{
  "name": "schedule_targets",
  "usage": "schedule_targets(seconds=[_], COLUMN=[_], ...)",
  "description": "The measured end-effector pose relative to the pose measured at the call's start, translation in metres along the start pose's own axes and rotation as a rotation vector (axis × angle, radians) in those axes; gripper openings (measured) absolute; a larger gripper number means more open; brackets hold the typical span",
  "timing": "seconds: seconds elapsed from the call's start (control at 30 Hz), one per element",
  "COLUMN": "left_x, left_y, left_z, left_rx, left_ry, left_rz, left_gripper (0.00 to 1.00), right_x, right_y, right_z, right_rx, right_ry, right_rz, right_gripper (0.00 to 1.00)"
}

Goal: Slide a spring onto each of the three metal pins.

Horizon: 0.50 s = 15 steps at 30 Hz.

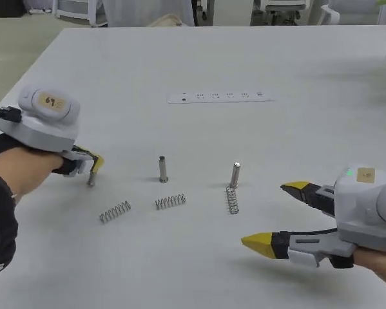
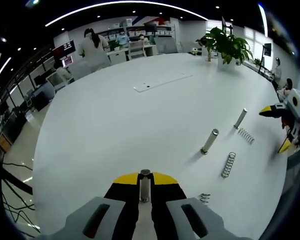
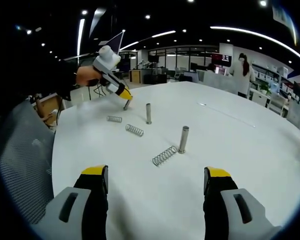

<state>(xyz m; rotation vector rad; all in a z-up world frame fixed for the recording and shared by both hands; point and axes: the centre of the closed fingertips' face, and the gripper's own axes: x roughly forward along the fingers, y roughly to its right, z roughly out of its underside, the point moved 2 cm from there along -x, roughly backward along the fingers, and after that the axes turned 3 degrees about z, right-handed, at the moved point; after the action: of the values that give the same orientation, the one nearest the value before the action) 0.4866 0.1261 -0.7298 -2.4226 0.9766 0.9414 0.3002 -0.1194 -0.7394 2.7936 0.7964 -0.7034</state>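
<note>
Metal pins stand upright on the white table [image 1: 257, 64]. The left gripper [image 1: 94, 165] has its jaws closed on the left pin [image 1: 91, 179]. The middle pin [image 1: 162, 168] and right pin [image 1: 235, 174] stand free, well apart from the right gripper [image 1: 275, 214], whose jaws are spread wide and empty. Three springs lie flat nearer the person: the left spring [image 1: 115, 211], the middle spring [image 1: 170, 201], and the right spring [image 1: 232, 200], one end at the right pin's foot.
</note>
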Motion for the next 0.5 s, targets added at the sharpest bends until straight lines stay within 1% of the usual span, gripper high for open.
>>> schedule_targets(seconds=[0.3, 0.43, 0.5], left_x=[-0.0082, -0.0099, -0.0102], left_y=[0.0020, 0.0036, 0.0040], left_z=[0.0008, 0.0012, 0.0016], left_rx=[-0.018, -0.023, -0.039], left_ry=[0.019, 0.020, 0.022], left_rz=[0.003, 0.006, 0.012], left_gripper=[0.00, 0.00, 0.00], right_x=[0.0013, 0.0011, 0.0009], right_y=[-0.0027, -0.0027, -0.0023], right_z=[-0.0005, -0.0009, -0.0012], right_rx=[-0.007, -0.010, -0.012], right_ry=[-0.005, -0.006, -0.006], right_rz=[-0.007, -0.008, -0.006], right_gripper=[0.77, 0.77, 0.77])
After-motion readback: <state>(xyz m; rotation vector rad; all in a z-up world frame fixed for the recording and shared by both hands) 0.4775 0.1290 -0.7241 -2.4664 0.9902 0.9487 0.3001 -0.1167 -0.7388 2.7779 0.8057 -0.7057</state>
